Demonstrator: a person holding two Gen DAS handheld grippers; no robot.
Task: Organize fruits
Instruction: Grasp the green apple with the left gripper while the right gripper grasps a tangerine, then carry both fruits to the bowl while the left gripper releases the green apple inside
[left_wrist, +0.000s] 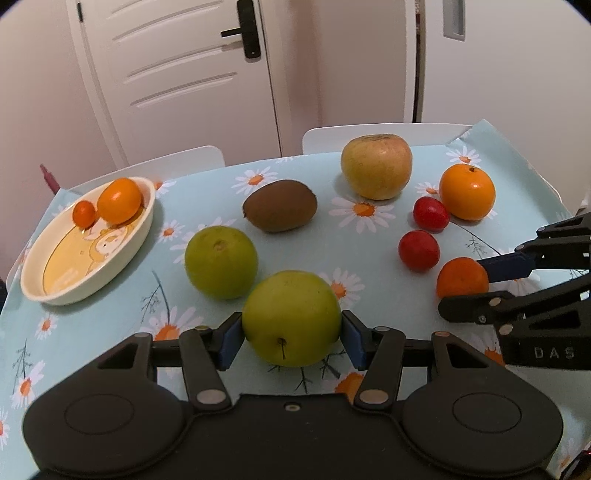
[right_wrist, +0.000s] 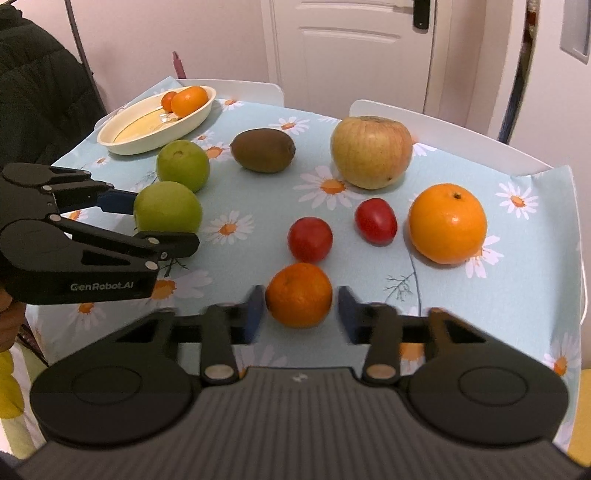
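Note:
My left gripper (left_wrist: 291, 334) is shut on a green apple (left_wrist: 291, 317), which also shows in the right wrist view (right_wrist: 168, 206). My right gripper (right_wrist: 301, 310) is open around a small orange (right_wrist: 299, 295) on the cloth, with its pads slightly apart from the fruit. A cream oval dish (left_wrist: 37, 284) at the far left holds an orange (left_wrist: 120, 201) and a tiny tomato (left_wrist: 84, 213). Loose on the cloth lie a second green apple (left_wrist: 221, 262), a kiwi (left_wrist: 280, 206), a yellow apple (left_wrist: 376, 167), a big orange (left_wrist: 467, 192) and two red tomatoes (left_wrist: 419, 251) (left_wrist: 430, 214).
The table (right_wrist: 258, 206) has a light blue daisy cloth. White chair backs (left_wrist: 369, 136) stand behind it, with a white door (left_wrist: 177, 74) beyond. A person in a dark jacket (right_wrist: 33, 92) is at the left in the right wrist view.

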